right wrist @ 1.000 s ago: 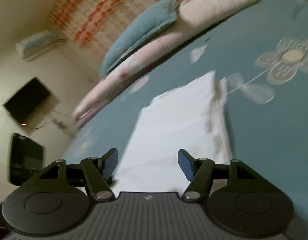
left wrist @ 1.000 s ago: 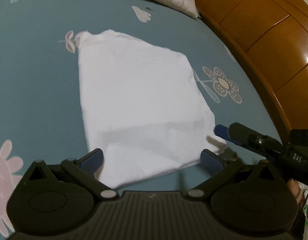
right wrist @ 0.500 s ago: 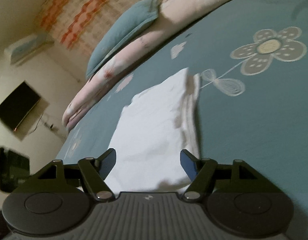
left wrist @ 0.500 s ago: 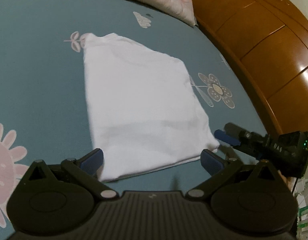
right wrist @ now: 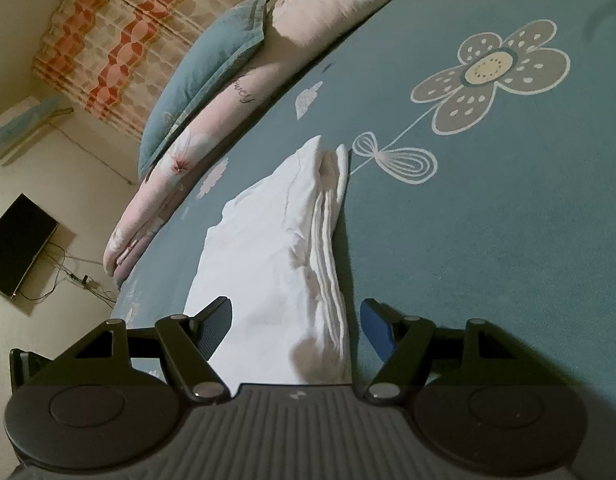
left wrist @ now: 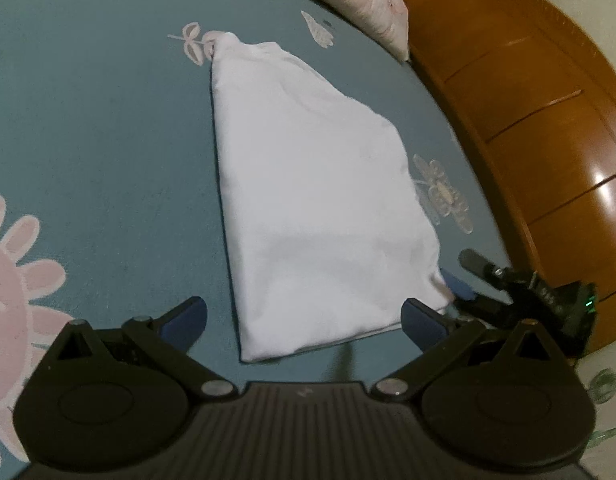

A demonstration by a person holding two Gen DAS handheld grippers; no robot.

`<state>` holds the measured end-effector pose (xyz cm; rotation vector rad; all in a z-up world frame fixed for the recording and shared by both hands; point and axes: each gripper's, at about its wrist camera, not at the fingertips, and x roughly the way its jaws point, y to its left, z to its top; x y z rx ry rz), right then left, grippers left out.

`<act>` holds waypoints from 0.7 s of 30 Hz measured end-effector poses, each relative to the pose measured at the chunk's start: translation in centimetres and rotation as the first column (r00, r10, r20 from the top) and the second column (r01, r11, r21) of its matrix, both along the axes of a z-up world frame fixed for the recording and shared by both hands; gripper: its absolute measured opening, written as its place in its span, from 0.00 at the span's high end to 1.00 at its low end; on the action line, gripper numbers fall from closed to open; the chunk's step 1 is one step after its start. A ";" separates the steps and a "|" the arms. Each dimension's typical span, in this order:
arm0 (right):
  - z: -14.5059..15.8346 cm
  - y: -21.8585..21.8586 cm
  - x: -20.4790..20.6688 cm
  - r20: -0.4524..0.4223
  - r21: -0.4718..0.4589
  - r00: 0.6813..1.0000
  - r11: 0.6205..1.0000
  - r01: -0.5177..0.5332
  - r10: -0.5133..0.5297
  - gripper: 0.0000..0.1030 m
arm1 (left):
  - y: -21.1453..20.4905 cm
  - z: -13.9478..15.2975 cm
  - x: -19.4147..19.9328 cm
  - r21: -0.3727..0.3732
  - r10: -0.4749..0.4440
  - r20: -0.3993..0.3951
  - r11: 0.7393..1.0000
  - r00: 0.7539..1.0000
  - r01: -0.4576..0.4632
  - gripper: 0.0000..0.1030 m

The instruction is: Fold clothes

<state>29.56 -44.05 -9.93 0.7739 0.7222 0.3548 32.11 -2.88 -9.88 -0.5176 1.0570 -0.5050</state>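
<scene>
Covering nearly the whole of both views, a teal bedsheet [left wrist: 107, 140] printed with pink and grey flowers lies flat, with a wooden headboard [left wrist: 528, 120] curving along its far right edge in the left wrist view. A long pink floral pillow [right wrist: 211, 136] and a blue pillow [right wrist: 203, 64] lie along the bed's far side in the right wrist view, backed by an orange and cream curtain [right wrist: 119, 28], and a dark screen [right wrist: 17, 244] hangs on the wall to the left. The folded white garment [left wrist: 308, 200] rests on the sheet near the middle of the bed, roughly rectangular, its stacked layers showing along the right edge in the right wrist view [right wrist: 291, 248]. The left gripper [left wrist: 303, 316] hangs over the garment's near edge with its jaws spread wide and nothing pinched between them. The right gripper [right wrist: 295, 320] is also wide apart, straddling the near end of the garment, the pads clear of the cloth on both sides; in the left wrist view it [left wrist: 468, 276] sits just beside the garment's near right corner.
</scene>
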 end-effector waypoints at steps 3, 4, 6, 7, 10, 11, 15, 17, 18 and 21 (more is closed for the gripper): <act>0.2 0.0 0.1 0.002 -0.006 1.000 1.000 0.007 -0.007 0.27 | 0.8 -0.4 0.0 -0.056 0.004 -0.004 0.998 1.000 -0.004 0.01; 0.5 0.1 -0.1 0.009 -0.020 1.000 1.000 0.008 -0.008 0.27 | 1.1 -0.5 -0.1 -0.072 0.006 -0.004 0.997 1.000 -0.007 0.01; 1.1 0.4 -0.6 0.026 -0.054 1.000 0.999 0.009 -0.008 0.27 | 1.2 -0.6 -0.3 -0.088 0.009 0.009 0.996 1.000 -0.008 0.01; 1.4 0.5 -1.0 0.043 -0.073 0.999 0.997 0.011 -0.008 0.30 | 1.2 -0.7 -0.4 -0.090 0.009 0.019 0.996 1.000 -0.007 0.01; 2.0 0.7 -1.7 0.069 -0.141 0.998 0.990 0.023 -0.013 0.36 | 1.3 -0.8 -0.7 -0.096 0.011 0.054 0.995 0.998 -0.006 0.01; 1.8 0.7 -1.7 0.064 -0.147 0.998 0.989 0.027 -0.017 0.37 | 1.3 -1.0 -0.8 -0.105 0.016 0.064 0.994 0.998 -0.009 0.01; 1.5 0.4 -1.6 0.038 -0.119 0.999 0.992 0.038 -0.033 0.41 | 1.9 -1.7 -1.2 -0.161 0.045 0.120 0.987 0.992 -0.025 0.01; 1.7 0.4 -1.8 0.038 -0.100 0.999 0.995 0.026 -0.022 0.41 | 1.9 -1.8 -1.4 -0.157 0.034 0.144 0.988 0.989 -0.011 0.01; 2.0 0.7 -2.0 0.045 -0.102 0.999 0.995 0.009 -0.004 0.41 | 1.8 -1.7 -1.4 -0.144 0.018 0.153 0.990 0.988 0.005 0.01; 2.2 1.7 -2.8 0.045 -0.140 0.999 0.990 -0.007 0.014 0.58 | 1.5 -1.4 -1.5 -0.120 0.000 0.154 0.993 0.988 0.019 0.01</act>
